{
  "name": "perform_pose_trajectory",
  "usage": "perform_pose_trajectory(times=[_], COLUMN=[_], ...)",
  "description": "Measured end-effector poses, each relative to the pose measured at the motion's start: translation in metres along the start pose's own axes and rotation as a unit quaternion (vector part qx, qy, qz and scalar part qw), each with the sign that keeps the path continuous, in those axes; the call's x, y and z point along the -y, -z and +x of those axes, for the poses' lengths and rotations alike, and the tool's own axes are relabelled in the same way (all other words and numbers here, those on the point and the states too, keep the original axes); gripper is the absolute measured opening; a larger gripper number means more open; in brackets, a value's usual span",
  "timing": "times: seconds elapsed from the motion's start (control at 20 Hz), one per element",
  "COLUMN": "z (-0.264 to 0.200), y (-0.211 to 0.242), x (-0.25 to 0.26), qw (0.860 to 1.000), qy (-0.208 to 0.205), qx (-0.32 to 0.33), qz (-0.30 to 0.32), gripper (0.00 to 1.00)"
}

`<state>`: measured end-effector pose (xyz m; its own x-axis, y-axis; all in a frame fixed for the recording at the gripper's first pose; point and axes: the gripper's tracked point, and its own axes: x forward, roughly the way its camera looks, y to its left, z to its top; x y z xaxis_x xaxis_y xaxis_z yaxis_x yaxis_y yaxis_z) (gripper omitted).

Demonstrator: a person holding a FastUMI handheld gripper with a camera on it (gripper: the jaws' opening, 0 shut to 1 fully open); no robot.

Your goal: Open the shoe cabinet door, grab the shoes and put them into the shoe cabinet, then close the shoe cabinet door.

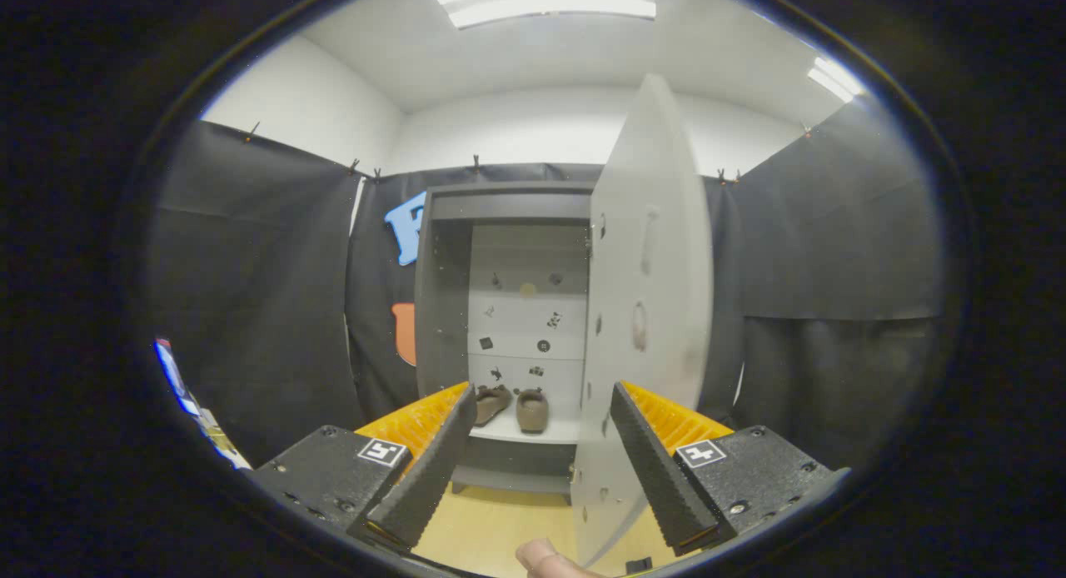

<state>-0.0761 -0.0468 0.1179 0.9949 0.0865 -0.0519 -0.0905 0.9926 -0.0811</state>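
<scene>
The grey shoe cabinet (440, 295) stands ahead against the black cloth wall, with its white door (645, 311) swung wide open toward me on the right. Two brown shoes (515, 406) rest side by side on the cabinet's bottom shelf, beyond my fingertips. My gripper (543, 411) is open, with nothing between its fingers. The door's lower edge reaches down between the fingers, close to the right finger (658, 470). A fingertip of a person (541, 557) shows just below the gap.
Black cloth walls (250, 295) close the booth on the left, back and right. A pale wooden floor (500, 520) runs from the fingers to the cabinet's foot. Small dark marks dot the cabinet's white back panel (520, 311).
</scene>
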Motion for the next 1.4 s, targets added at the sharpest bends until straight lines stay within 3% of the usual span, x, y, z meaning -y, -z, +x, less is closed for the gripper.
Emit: perform_pose_trajectory(times=[0.25, 0.55, 1.0, 1.3, 1.4], z=[-0.053, -0.066, 0.010, 0.051, 0.059], y=[0.001, 0.022, 0.073, 0.088, 0.090], x=[0.070, 0.140, 0.216, 0.225, 0.210], qw=[0.999, 0.998, 0.993, 0.994, 0.996], qy=[0.034, 0.060, 0.080, 0.082, 0.063], qx=[0.005, -0.013, -0.066, -0.061, -0.058], qz=[-0.006, -0.032, -0.050, -0.035, -0.028], gripper=[1.00, 1.00, 1.00, 1.00, 1.00])
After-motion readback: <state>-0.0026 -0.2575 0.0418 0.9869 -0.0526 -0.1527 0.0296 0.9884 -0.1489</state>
